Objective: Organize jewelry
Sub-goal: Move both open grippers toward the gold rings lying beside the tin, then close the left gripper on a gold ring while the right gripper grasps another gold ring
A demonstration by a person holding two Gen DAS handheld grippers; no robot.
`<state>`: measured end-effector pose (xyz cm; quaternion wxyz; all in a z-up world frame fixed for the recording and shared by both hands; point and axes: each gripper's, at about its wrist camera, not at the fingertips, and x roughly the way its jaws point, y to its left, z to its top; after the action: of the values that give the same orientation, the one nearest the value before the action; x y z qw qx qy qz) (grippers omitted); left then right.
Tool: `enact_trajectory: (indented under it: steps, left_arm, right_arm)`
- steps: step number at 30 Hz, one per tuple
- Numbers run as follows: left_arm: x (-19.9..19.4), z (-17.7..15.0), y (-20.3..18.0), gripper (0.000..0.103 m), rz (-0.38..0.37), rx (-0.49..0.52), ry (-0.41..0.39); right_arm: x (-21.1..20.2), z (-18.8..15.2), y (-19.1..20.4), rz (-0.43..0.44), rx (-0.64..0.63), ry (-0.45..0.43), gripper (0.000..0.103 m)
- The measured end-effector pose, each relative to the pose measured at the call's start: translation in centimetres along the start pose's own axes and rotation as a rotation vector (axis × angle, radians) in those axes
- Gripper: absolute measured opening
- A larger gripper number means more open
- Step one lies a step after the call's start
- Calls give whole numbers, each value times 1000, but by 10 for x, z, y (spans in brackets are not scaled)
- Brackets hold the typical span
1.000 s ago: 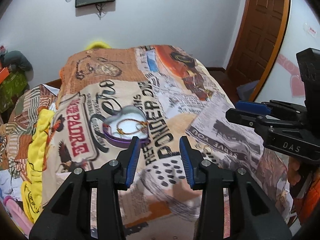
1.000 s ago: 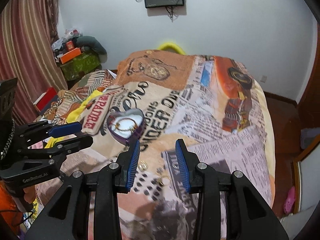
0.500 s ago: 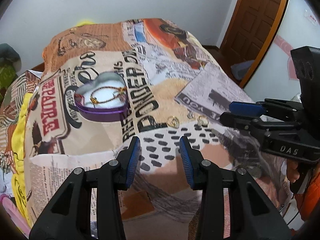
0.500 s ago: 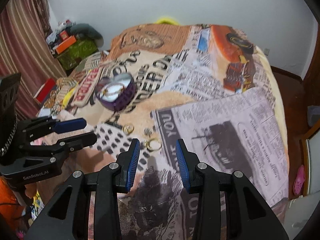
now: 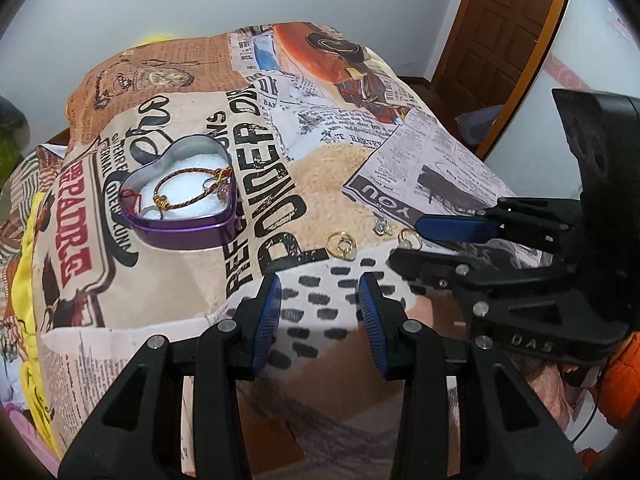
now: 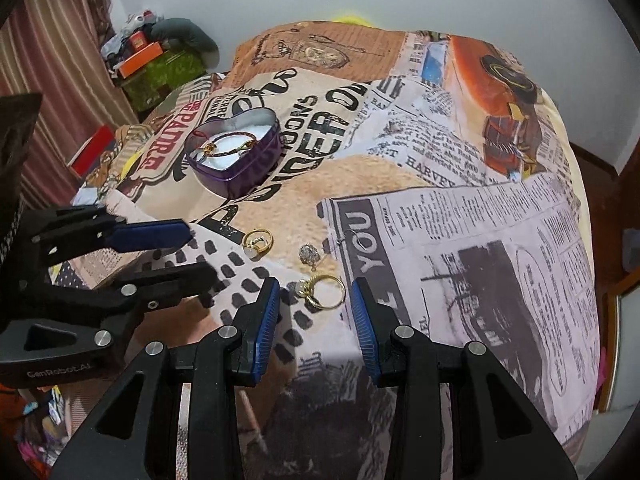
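At lower centre of the right wrist view, the right gripper hangs with fingers parted, empty, above a gold ring on the newsprint-patterned bedspread — the left gripper likewise released; purple heart-shaped tin upper left.

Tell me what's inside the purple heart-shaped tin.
Inside the purple heart-shaped tin lies a braided gold-and-brown bracelet on white padding. Whatever is beneath the padding is covered.

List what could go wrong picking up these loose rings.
1. The gold ring lies flat on the soft printed blanket; the right hand-held gripper may pinch fabric instead.
2. The left hand-held gripper works close beside it; they could collide.
3. The small silver earring could get knocked into a fold, away from the heart-shaped tin.
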<state>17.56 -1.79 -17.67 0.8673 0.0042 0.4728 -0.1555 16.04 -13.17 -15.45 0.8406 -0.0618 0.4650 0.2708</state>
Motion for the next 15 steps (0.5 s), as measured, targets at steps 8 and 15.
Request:
enact_trajectory:
  steps: [8, 15]
  left_arm:
    - [9, 10, -5, 40, -15, 20, 13]
    - [18, 17, -12, 40, 4, 62, 23]
  right_arm:
    - [2, 0, -5, 33, 0, -12, 24]
    - [-3, 0, -13, 40, 35, -39, 23]
